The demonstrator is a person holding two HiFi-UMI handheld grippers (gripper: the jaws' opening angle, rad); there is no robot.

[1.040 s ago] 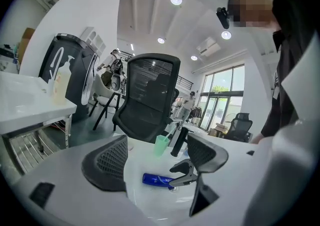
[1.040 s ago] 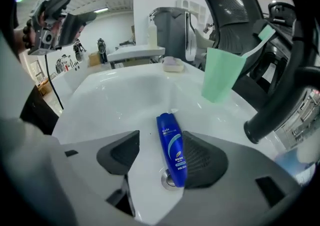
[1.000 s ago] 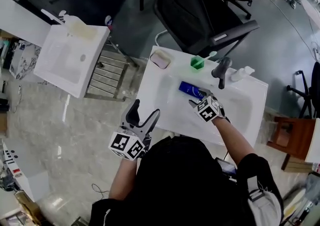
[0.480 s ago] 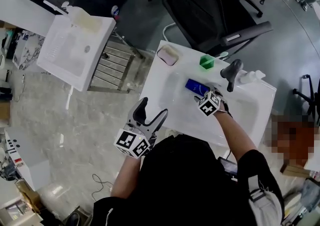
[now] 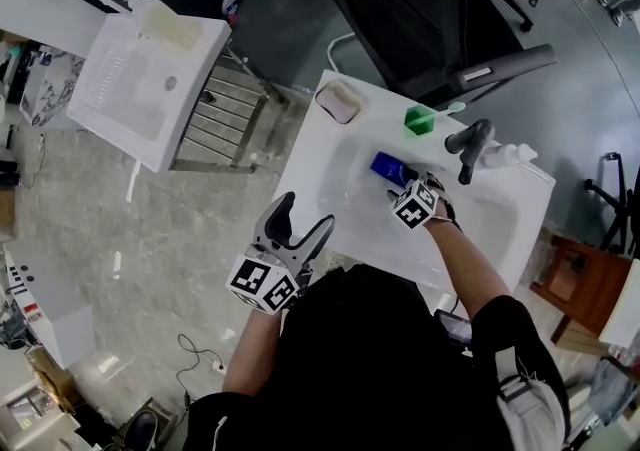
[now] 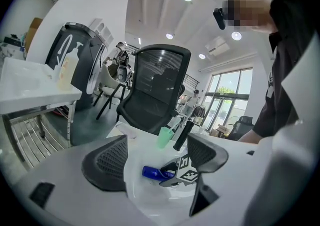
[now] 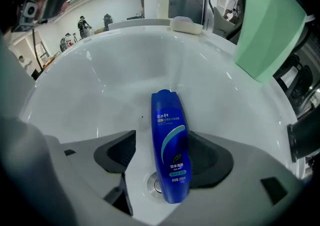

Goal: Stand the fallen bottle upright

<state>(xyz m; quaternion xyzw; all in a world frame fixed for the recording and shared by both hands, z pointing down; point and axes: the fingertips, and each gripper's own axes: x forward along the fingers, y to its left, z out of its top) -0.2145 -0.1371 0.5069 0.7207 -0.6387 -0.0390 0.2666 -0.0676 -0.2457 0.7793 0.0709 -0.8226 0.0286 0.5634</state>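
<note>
We're over the white ceramic basin, and there's the one blue plastic shampoo bottle, lying flat on its side on the basin floor, right of centre in the head view, its near end over the drain. The label shows a pale teal swoosh and a small leaf. There's fine white Chinese print we can't read cleanly, and "200ml" at the near end.

The right gripper points down over it. Its fingers are opening, one on either side of the bottle, and the one at frame left is clear of it. The left gripper hangs at lower centre, off the basin's edge, fingers wide apart with nothing between them.

Counting along the rim:
- one green plastic cup
- one pinkish soap bar
- one black tap
- one white pump dispenser

A second white basin sits at upper left.
</note>
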